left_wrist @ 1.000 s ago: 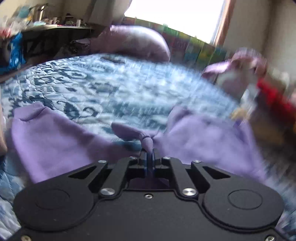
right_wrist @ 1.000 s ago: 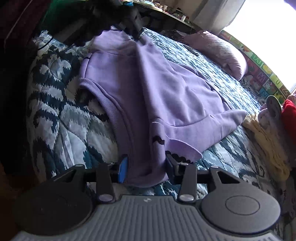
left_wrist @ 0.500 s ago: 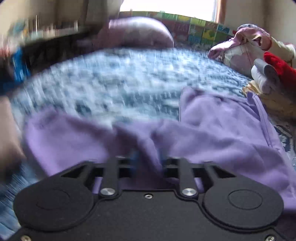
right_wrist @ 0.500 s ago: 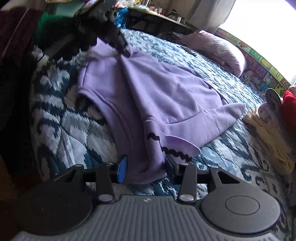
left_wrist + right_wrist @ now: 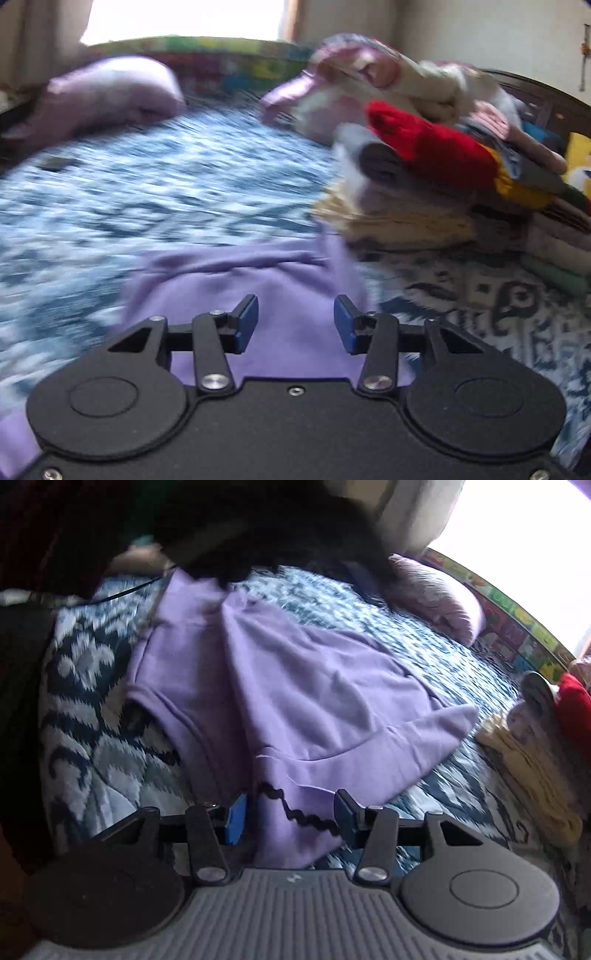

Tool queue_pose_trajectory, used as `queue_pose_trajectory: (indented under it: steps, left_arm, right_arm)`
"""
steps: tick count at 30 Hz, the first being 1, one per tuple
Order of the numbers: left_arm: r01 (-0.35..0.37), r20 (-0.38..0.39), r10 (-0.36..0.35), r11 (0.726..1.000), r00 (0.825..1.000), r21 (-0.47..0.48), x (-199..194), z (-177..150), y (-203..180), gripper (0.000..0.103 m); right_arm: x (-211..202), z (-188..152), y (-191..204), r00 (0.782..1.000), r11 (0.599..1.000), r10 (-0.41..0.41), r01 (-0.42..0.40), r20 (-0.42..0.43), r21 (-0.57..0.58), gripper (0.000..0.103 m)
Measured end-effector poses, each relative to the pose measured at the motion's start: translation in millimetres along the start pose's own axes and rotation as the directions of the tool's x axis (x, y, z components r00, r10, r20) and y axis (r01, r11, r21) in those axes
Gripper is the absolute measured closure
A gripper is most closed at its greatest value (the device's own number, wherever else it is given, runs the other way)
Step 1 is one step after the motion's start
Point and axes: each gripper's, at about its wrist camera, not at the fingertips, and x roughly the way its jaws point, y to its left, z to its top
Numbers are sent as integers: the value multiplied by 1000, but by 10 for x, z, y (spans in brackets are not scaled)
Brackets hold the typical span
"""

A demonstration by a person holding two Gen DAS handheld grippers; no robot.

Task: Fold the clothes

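Since the earlier frame our left gripper (image 5: 295, 324) has let its pinched fold go and swung across toward the clothes pile (image 5: 436, 173); the purple sweatshirt (image 5: 295, 686) now lies flatter on the bed (image 5: 85, 686).

Step in hand, as we judge it: a release after one fold. Both sets of fingers are spreading. The left ones hang over purple cloth, pads clear of it. The right gripper (image 5: 290, 814) straddles the hem edge with black wavy trim (image 5: 295, 812), and the pads do not seem to press it.

The next move likely calls for a fresh grasp, perhaps on the sleeve (image 5: 436, 727) jutting toward 3 o'clock, to bring it over the body.

The right view gives the whole garment, with a dark blurred shape at 12 o'clock, probably our other arm. The left view alone shows the stacked pile at 2 o'clock and the pillow (image 5: 107, 96) at 10 o'clock, though blurred.
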Motion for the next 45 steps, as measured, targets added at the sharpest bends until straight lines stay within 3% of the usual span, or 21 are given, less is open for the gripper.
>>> queue_pose_trajectory:
  steps: [4,8,9,10,11,17,21,24,26,28,31,34,36,37,39,41,43,45]
  left_arm:
    - [68,-61,-69,997,996,-28,636,196,-128,58]
    - [37,-83,-41,998,996,-49,1051,219,-207,59]
    - [29,-81,-34,998,996,-60,1135,229,-207,67]
    - [35,-82,-40,997,996,-69,1193,229,-198,91]
    - [41,-82,-48,996,995,-77,1249,229,-188,98]
    - [26,18,-23,983,1000,-181,955,201,131,99]
    - [-68,-143,47,988,989,-142,1384,64,201,98]
    - [-78,-132,58,985,989,-152,1339,96,202,97]
    - [-97,-147,75,984,986,-150,1330,110,197,89]
    - [-110,-147,92,987,985,-114,1263,151,184,87]
    - [-135,-45,134,990,990,-35,1061,318,40,87]
    - [-38,-35,39,999,999,9,1159,495,-91,87]
    - [-23,-57,26,998,998,57,1372,512,-163,87]
    - [-27,-77,33,996,996,79,1496,504,-184,87]
    - [-155,-150,172,980,974,122,1844,409,-123,87]
    - [-145,-145,167,978,975,153,1935,375,-69,85]
    - [-113,-164,130,988,978,107,1827,520,-44,85]
    - [-36,-88,40,998,995,44,1473,591,7,84]
  right_arm:
    - [69,24,35,998,998,55,-56,-12,-26,50]
    - [103,1,93,996,995,86,-86,-13,-44,47]
    - [107,-10,84,996,995,93,-93,-10,-36,47]
    - [111,-18,67,995,995,101,-102,-6,-24,47]
    - [104,-36,45,993,993,115,-115,0,-4,47]
    - [84,-84,-39,982,981,188,-189,32,44,48]
    - [101,-78,-21,976,976,214,-216,38,39,47]
    - [115,-75,-25,974,974,223,-224,32,35,47]
    - [120,-88,-28,973,973,226,-227,39,44,47]
    - [123,-104,-16,974,973,224,-226,45,38,47]
    - [116,-102,-37,973,973,227,-229,49,42,47]
    - [130,-108,-63,971,970,234,-237,53,55,47]
    - [174,-93,-39,969,969,240,-243,51,55,47]
    - [180,-87,-40,969,968,241,-243,49,57,47]
    - [186,-81,-27,971,969,236,-239,44,59,47]
    - [193,-74,0,972,971,231,-233,39,58,45]
    - [200,-65,46,973,972,228,-229,33,52,38]
    - [196,-54,112,975,975,220,-221,30,32,29]
